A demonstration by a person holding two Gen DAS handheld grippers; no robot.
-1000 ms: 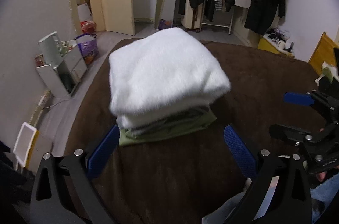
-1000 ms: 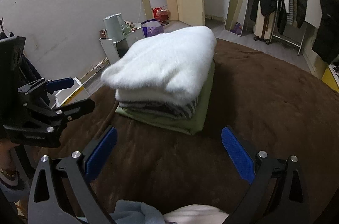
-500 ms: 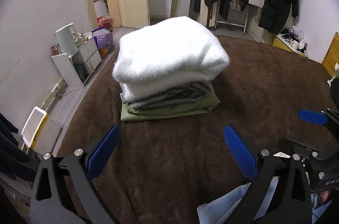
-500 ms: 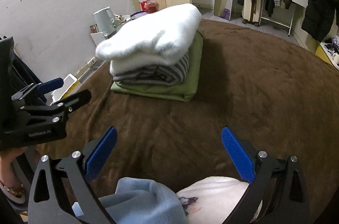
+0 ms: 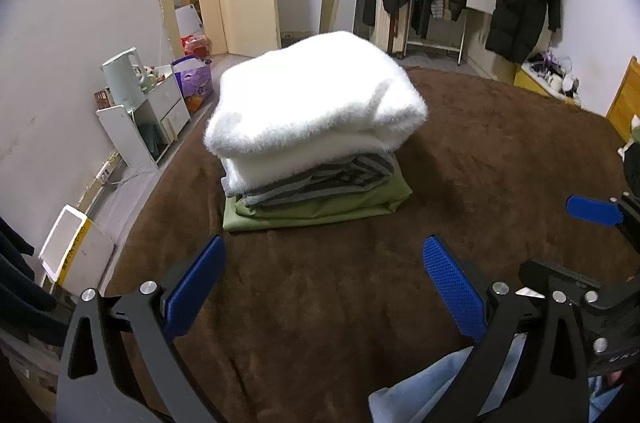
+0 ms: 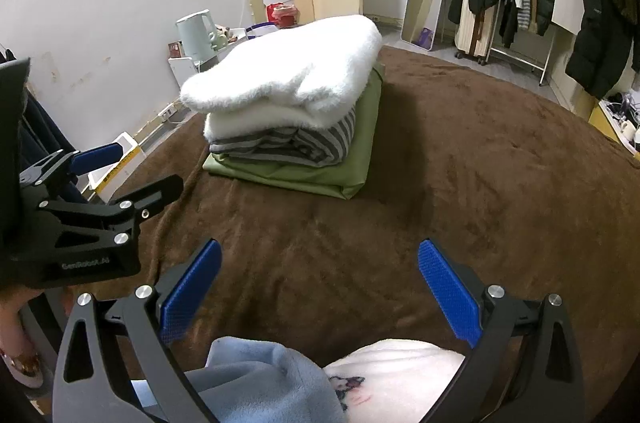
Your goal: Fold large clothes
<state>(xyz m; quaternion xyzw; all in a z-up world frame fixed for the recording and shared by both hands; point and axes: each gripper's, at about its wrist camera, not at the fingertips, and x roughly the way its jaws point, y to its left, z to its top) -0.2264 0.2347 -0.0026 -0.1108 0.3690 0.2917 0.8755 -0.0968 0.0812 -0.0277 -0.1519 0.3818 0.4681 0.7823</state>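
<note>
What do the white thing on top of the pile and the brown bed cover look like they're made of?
White top garment: fuzzy long-pile knit or fleece, judging by hairy, soft-blurred edges; matte. Brown bed cover: short plush fleece or velour, with shading streaks where the nap lies differently. Exact fibres can't be told.

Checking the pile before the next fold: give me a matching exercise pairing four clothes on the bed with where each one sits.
Things:
1. fluffy white garment
2. striped garment
3. green garment
4. light blue garment

Places:
A. bottom of the stack
B. near edge of the bed, below the right gripper
C. top of the stack
D. stack layer directly above the green one

Pairs: 1-C, 2-D, 3-A, 4-B
</note>
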